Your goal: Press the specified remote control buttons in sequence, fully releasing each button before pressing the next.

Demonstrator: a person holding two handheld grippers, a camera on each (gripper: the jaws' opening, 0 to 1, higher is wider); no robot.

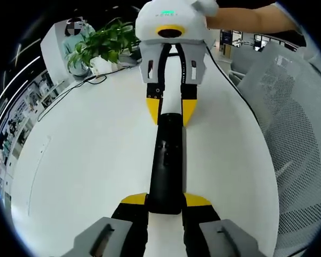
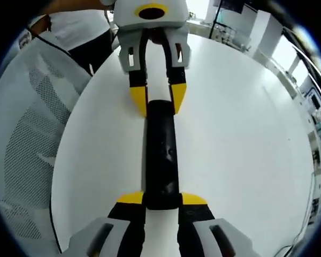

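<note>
Two hand-held grippers, left (image 1: 166, 202) and right (image 2: 161, 200), clamping black remote control (image 1: 167, 160) ends, white table (image 1: 85, 160)

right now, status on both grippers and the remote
Left gripper and right gripper shut on opposite ends of the black remote, over the white table. Nothing in the way.

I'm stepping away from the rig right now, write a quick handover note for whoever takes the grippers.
Left gripper: shut on the near end of the remote, yellow tips on both sides.
Right gripper: shut on the opposite end of the remote; it shows at the far end in the left gripper view.
Remote: black, long, held between the two grippers over the white table. Whether it rests on the table cannot be told.
Done: remote gripped at both ends. No button press can be confirmed.
Left: free one gripper, press the named buttons in order, releasing fully between presses.
Mesh chair stands beside the table.
</note>
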